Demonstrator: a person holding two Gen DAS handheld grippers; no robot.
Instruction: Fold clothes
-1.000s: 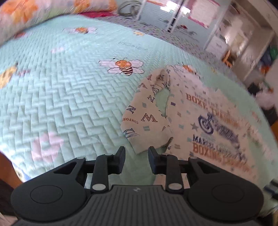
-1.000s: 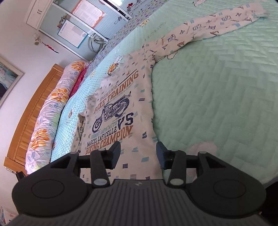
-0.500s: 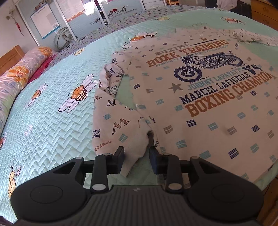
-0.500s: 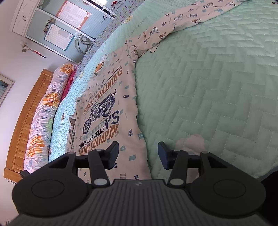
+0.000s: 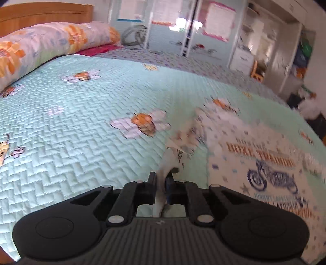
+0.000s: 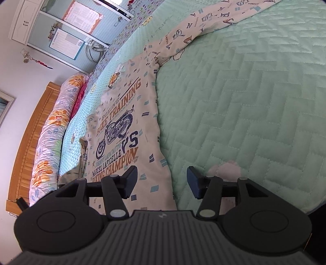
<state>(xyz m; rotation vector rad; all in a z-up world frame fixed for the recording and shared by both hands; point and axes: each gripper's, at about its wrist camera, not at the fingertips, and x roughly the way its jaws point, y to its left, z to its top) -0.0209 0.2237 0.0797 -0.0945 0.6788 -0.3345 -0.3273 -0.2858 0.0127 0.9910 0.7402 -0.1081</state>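
Note:
A cream long-sleeved shirt (image 6: 130,114) with a motorcycle print and orange lettering lies flat on the mint quilted bedspread (image 6: 254,97). In the left wrist view the shirt (image 5: 262,169) is at the right, blurred, and its left sleeve (image 5: 179,146) runs down into my left gripper (image 5: 161,183), whose jaws are closing and pinch the sleeve's cuff. My right gripper (image 6: 162,181) hovers over the shirt's hem corner with its jaws opening and its pads clear of the cloth. The other sleeve (image 6: 205,26) stretches out to the far right.
A rolled floral duvet (image 5: 51,44) and a wooden headboard (image 6: 26,146) line the bed's head end. Bee and flower prints (image 5: 140,124) dot the bedspread. Wardrobes with posters (image 5: 173,18) and shelves stand beyond the bed. The bed's edge drops off at the lower right (image 6: 313,205).
My left gripper has shut on the sleeve cuff and swung left, so the shirt now sits at the right of its view. The right gripper's jaws have spread wider over the hem.

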